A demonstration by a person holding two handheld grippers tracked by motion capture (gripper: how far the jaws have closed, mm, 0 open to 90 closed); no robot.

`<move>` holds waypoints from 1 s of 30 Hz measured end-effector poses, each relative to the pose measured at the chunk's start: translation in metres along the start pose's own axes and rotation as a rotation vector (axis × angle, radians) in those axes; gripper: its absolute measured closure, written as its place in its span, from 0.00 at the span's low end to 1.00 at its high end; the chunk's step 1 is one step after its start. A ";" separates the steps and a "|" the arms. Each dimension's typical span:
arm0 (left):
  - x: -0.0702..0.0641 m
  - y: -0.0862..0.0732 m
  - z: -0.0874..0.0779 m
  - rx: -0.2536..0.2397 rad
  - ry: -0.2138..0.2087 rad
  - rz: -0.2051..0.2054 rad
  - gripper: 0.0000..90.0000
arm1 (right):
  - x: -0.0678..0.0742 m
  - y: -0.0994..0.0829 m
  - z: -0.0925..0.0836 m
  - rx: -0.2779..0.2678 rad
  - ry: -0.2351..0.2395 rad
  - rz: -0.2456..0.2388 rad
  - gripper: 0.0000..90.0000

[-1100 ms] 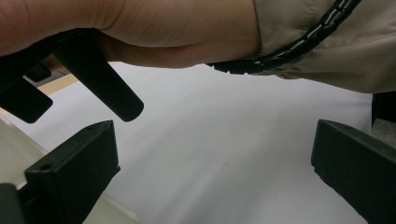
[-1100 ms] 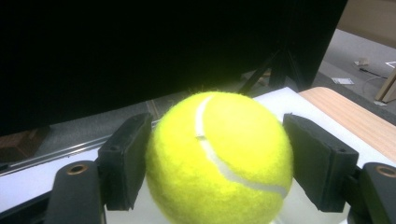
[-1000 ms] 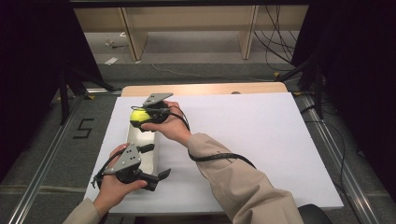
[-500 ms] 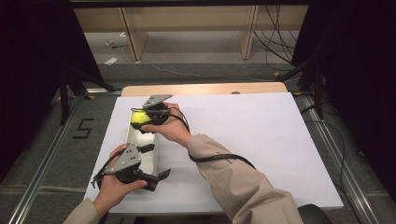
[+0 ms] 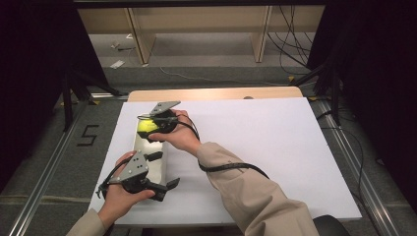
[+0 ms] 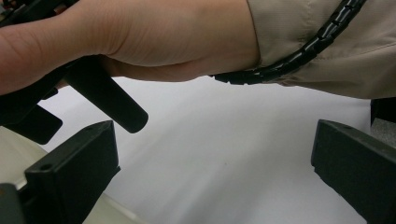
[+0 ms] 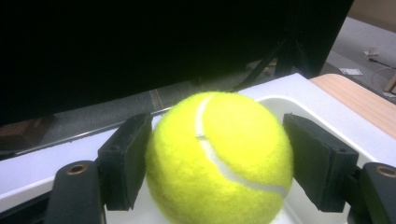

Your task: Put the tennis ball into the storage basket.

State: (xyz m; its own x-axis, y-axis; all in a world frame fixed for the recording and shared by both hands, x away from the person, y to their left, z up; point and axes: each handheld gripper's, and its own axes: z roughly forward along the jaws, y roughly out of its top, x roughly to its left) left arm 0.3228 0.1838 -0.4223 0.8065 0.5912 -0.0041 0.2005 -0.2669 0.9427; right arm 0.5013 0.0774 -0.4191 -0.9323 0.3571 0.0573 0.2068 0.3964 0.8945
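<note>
A yellow tennis ball (image 7: pixel 219 154) sits between the two black jaws of my right gripper (image 7: pixel 217 161), pads pressed on both its sides. In the high view the right gripper (image 5: pixel 143 130) holds the ball (image 5: pixel 146 127) over the far end of a narrow white tray (image 5: pixel 158 164) at the table's left. Near the front edge my left gripper (image 5: pixel 164 171) points right beside the tray's near end. Its jaws stand wide apart in the left gripper view (image 6: pixel 215 177), with only white table between them. The right forearm and its cable cross above them.
The tray's rim (image 7: pixel 280 100) lies under the ball, and its cream edge (image 6: pixel 14 149) shows beside my left jaw. A white sheet (image 5: pixel 265 147) covers the table. A wooden strip (image 5: pixel 216 93) runs along the far edge. Dark curtains flank both sides.
</note>
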 end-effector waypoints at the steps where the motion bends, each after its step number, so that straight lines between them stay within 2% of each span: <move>1: 0.000 0.000 0.000 0.000 0.000 0.000 0.00 | 0.000 0.000 0.000 0.003 0.002 -0.001 0.31; 30: 0.000 0.000 0.000 0.000 0.001 0.000 0.00 | 0.001 -0.006 0.005 0.044 0.025 -0.007 0.30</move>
State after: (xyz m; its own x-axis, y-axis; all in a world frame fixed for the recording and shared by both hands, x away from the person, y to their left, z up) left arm 0.3226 0.1840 -0.4221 0.8062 0.5917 -0.0041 0.2005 -0.2666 0.9427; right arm 0.5011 0.0797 -0.4270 -0.9407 0.3334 0.0623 0.2123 0.4355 0.8748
